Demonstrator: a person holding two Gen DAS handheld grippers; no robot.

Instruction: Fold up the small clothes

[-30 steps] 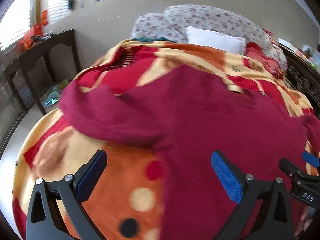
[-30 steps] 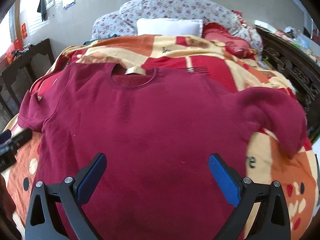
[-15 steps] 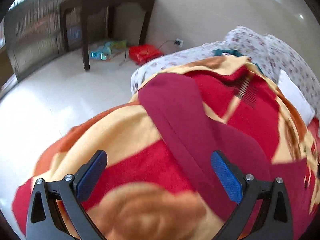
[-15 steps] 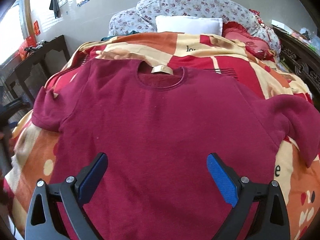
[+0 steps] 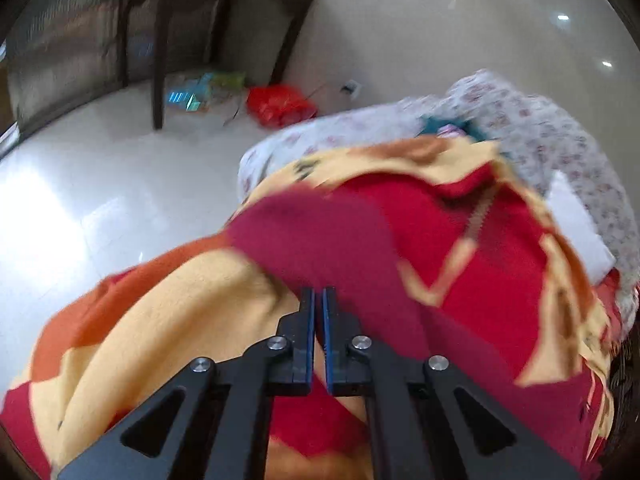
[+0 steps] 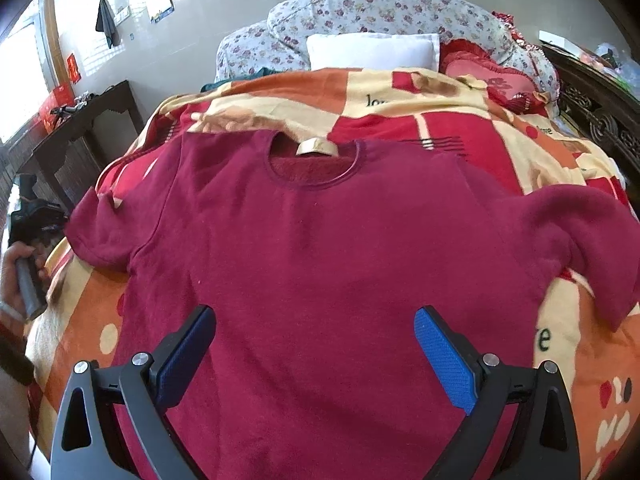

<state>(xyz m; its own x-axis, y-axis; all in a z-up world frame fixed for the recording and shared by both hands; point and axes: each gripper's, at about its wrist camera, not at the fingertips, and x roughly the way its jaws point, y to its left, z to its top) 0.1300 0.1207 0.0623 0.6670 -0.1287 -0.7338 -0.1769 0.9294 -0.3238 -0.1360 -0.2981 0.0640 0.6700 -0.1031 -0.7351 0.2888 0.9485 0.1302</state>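
I have the maroon sweater [image 6: 320, 264] spread face-up on the blanket [image 6: 460, 120] that covers the bed, its neck opening at the far side and its hem running under my right gripper [image 6: 316, 356] at the near edge. A tan label [image 6: 316, 147] shows inside the collar. The left sleeve [image 6: 104, 232] lies short and bunched toward the left edge of the bed; the right sleeve [image 6: 592, 248] drapes out to the right and hangs down over the blanket.

My right gripper hovers above the lower body of the sweater with its jaws spread wide, the blue pads [image 6: 444, 360] clear of the cloth and nothing held between them.

My left gripper [image 5: 319, 300] is out at the left sleeve [image 5: 320, 232]. Its jaws have come together with only a thin slit between the pads, and their tips sit right at the near edge of the sleeve. The picture is blurred there, so I cannot tell whether any cloth is pinched between them. From the right wrist view I see the hand [image 6: 16, 276] on that gripper's handle at the far left, beside the bed.

At the far end lie a white pillow [image 6: 372, 50], a floral quilt [image 6: 380, 8] and a red cushion [image 6: 488, 76]. A dark wooden table [image 5: 216, 12] stands on the pale floor to the left.
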